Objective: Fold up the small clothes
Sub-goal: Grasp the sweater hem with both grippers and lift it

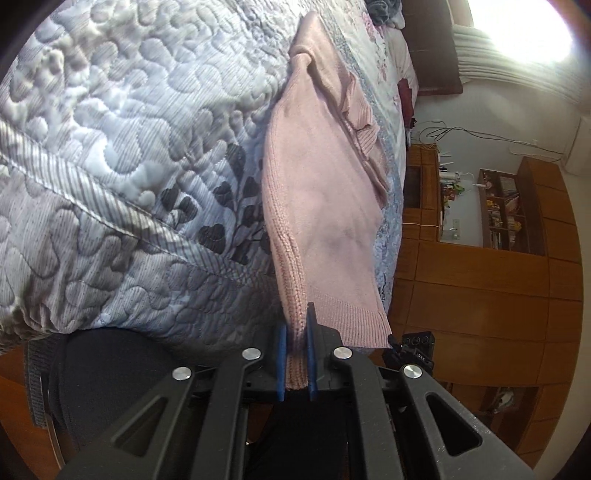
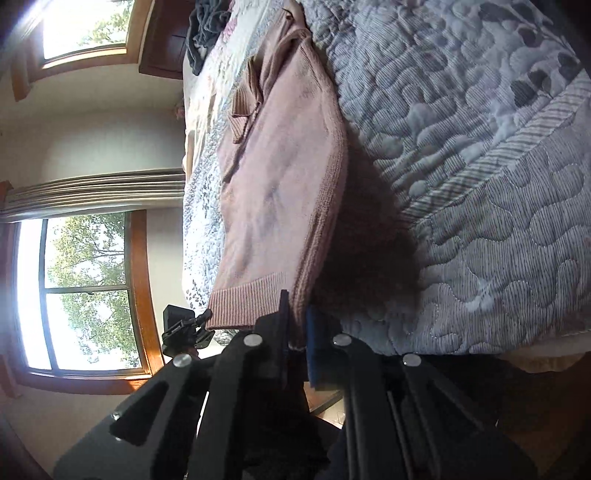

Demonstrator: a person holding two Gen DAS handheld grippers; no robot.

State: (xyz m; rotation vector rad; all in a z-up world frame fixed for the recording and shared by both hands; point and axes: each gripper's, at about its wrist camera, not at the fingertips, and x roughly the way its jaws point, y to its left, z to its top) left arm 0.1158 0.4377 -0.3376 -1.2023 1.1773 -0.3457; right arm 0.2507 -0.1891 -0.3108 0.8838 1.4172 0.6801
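Listing what we find on the bed: one pink knit sweater point(image 1: 325, 206), lying stretched along the quilted grey-blue bedspread point(image 1: 122, 155), its ribbed hem toward us and its far end running up the bed. A sleeve with a ribbed cuff point(image 1: 360, 114) is folded across its upper part.

Left gripper point(image 1: 296, 354): we record its blue-padded jaws closed on one bottom corner of the sweater, a ribbed edge pinched between them and lifted slightly off the bedspread.

Right gripper point(image 2: 295, 332): we record it likewise clamped on the opposite bottom corner, knit fabric caught between the dark finger and the blue pad. From this view the sweater point(image 2: 280, 184) casts a dark shadow on the bedspread point(image 2: 480, 166) beside it.

Other items we note: a dark leaf print point(image 1: 229, 206) on the bedspread next to the sweater; a dark crumpled garment point(image 2: 207, 29) well up the bed; wooden shelving point(image 1: 502, 210) with small objects; wood-framed windows point(image 2: 88, 291) with a pleated blind point(image 2: 96, 194) between them
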